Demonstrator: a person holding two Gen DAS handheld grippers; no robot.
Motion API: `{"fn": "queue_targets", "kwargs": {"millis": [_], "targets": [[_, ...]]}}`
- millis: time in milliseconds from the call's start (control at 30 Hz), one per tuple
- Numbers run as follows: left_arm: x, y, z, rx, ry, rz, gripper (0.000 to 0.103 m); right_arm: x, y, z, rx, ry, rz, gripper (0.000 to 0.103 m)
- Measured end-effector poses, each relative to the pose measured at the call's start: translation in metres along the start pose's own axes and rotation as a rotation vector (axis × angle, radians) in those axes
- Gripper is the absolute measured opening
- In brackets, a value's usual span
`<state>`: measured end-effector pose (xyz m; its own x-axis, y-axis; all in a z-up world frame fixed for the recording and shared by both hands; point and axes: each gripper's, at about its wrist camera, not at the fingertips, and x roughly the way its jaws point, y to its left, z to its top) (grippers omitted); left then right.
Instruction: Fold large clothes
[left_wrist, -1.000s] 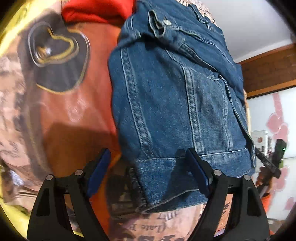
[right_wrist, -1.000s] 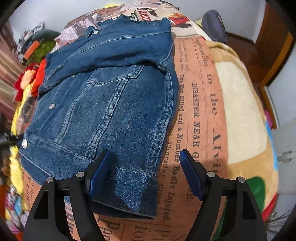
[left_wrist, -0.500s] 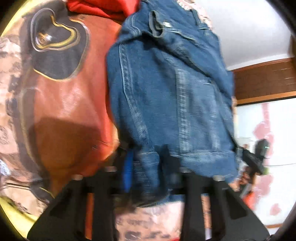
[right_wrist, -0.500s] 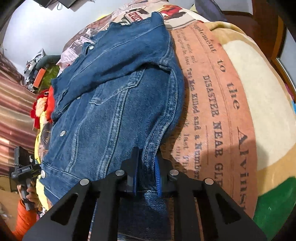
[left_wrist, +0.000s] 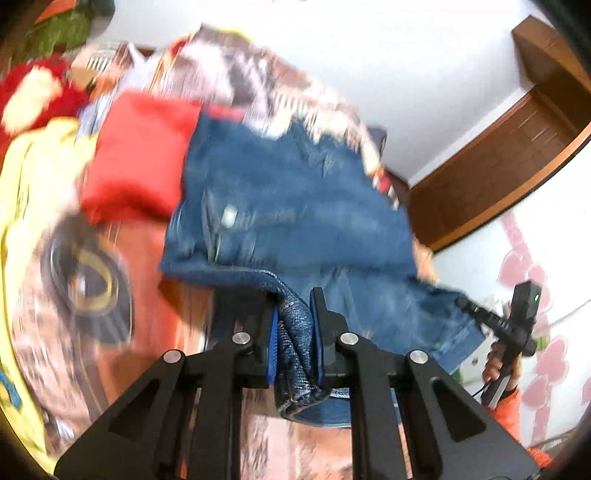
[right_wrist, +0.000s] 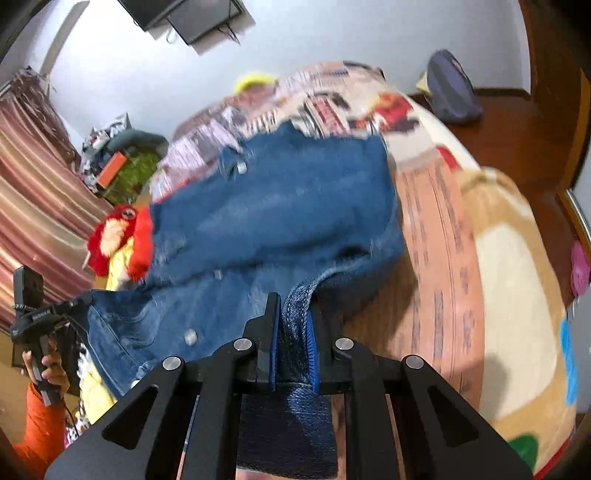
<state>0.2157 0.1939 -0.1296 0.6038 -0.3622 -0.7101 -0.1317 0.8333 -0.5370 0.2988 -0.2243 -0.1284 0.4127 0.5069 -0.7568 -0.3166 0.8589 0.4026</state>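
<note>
The jacket (left_wrist: 295, 221) (right_wrist: 280, 214) is spread on a printed blanket (left_wrist: 147, 332) (right_wrist: 443, 258), its near hem lifted off the surface. One bunched corner of the hem is clamped between the narrow jaws of the left gripper (left_wrist: 294, 332), with denim hanging down below the blue pads (left_wrist: 273, 343). The opposite corner is pinched in the same way by the right gripper (right_wrist: 293, 332), and a fold of cloth hangs beneath it. Between the two grippers the hem is held up, while the far part with the collar lies on the blanket. A red cloth (left_wrist: 140, 162) is seen just left of the jacket, touching it. Much of both views is blurred.
</note>
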Motion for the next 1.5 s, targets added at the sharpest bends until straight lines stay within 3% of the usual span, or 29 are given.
{"fn": "queue_targets", "kwargs": {"millis": [200, 367, 433, 567, 733, 833, 967, 1000, 1100, 1167, 1233, 1333, 1500], "targets": [[0.007, 0.001, 0.072, -0.017, -0.149, 0.035, 0.015, 0.003, -0.003, 0.06, 0.01, -0.105, -0.031, 0.011], [0.043, 0.02, 0.122, -0.074, -0.233, 0.075, 0.015, 0.04, -0.015, 0.115, 0.07, -0.143, -0.073, 0.011], [0.068, 0.03, 0.137, -0.092, -0.23, 0.112, 0.015, 0.062, -0.016, 0.129, 0.075, -0.133, -0.103, 0.011], [0.127, 0.053, 0.152, -0.094, -0.143, 0.218, 0.015, 0.119, -0.029, 0.14, 0.085, -0.068, -0.17, 0.011], [0.185, 0.082, 0.145, -0.05, -0.007, 0.295, 0.017, 0.166, -0.051, 0.134, 0.07, 0.009, -0.242, 0.012], [0.201, 0.086, 0.134, -0.017, 0.039, 0.321, 0.02, 0.175, -0.059, 0.124, 0.08, 0.027, -0.243, 0.013], [0.194, 0.07, 0.127, 0.073, 0.039, 0.381, 0.021, 0.164, -0.057, 0.123, 0.065, 0.05, -0.247, 0.02], [0.188, 0.062, 0.126, 0.109, 0.036, 0.415, 0.026, 0.155, -0.053, 0.124, 0.049, 0.05, -0.255, 0.021], [0.167, 0.036, 0.119, 0.236, 0.006, 0.486, 0.029, 0.127, -0.039, 0.122, -0.014, -0.006, -0.293, 0.031], [0.15, 0.02, 0.113, 0.299, -0.022, 0.499, 0.037, 0.105, -0.025, 0.114, -0.083, -0.041, -0.324, 0.034], [0.136, 0.007, 0.107, 0.333, -0.042, 0.477, 0.045, 0.086, -0.011, 0.103, -0.141, -0.054, -0.311, 0.034], [0.126, -0.015, 0.087, 0.397, -0.024, 0.422, 0.046, 0.072, 0.008, 0.089, -0.197, -0.03, -0.247, 0.035], [0.153, -0.03, 0.055, 0.426, 0.067, 0.354, 0.047, 0.082, 0.036, 0.065, -0.253, 0.021, -0.16, 0.04]]}}
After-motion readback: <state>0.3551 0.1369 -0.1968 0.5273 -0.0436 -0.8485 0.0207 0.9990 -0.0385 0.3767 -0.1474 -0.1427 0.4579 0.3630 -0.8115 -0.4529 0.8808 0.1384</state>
